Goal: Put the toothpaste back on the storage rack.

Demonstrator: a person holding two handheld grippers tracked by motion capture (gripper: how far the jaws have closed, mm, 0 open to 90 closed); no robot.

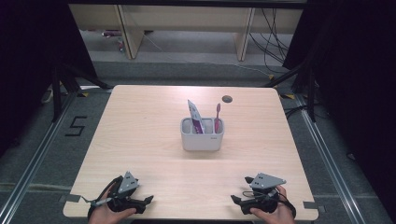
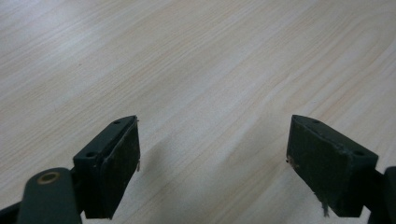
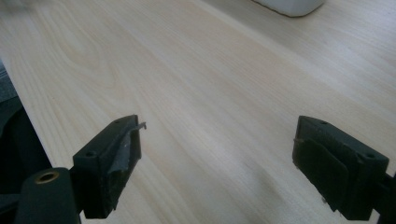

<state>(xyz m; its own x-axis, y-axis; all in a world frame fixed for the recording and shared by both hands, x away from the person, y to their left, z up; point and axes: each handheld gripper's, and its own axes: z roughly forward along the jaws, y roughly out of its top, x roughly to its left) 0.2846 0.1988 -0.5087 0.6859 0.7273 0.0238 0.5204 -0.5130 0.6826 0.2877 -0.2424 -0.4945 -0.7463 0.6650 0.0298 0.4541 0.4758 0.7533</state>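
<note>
Resting at the tabletop's (image 1: 140, 140) near edge, my left claw (image 2: 212, 154) and right claw (image 3: 217, 158) gape wide, holding nothing. Well ahead stands the white holder (image 1: 201, 140), cut off at my right view's top; toothbrush (image 1: 217, 116) and tube (image 1: 195, 117) poke out.

Before me lies a pale wood-grain worktop (image 1: 140, 140), its rounded corners over grey carpeted floor (image 1: 187, 70). Near its far edge sits a small dark round cable hole (image 1: 227, 99). On the floor to my left a black number 5 (image 1: 75, 126) is marked out in tape, and a metal rail (image 1: 322, 149) runs along the floor on my right. Beyond the worktop stands a light wooden frame (image 1: 130, 32) with upright legs, and black cables (image 1: 273, 42) hang and trail beside it (something small and pink lies under it, too blurred to name). Black curtains (image 1: 28, 56) close in both sides.
</note>
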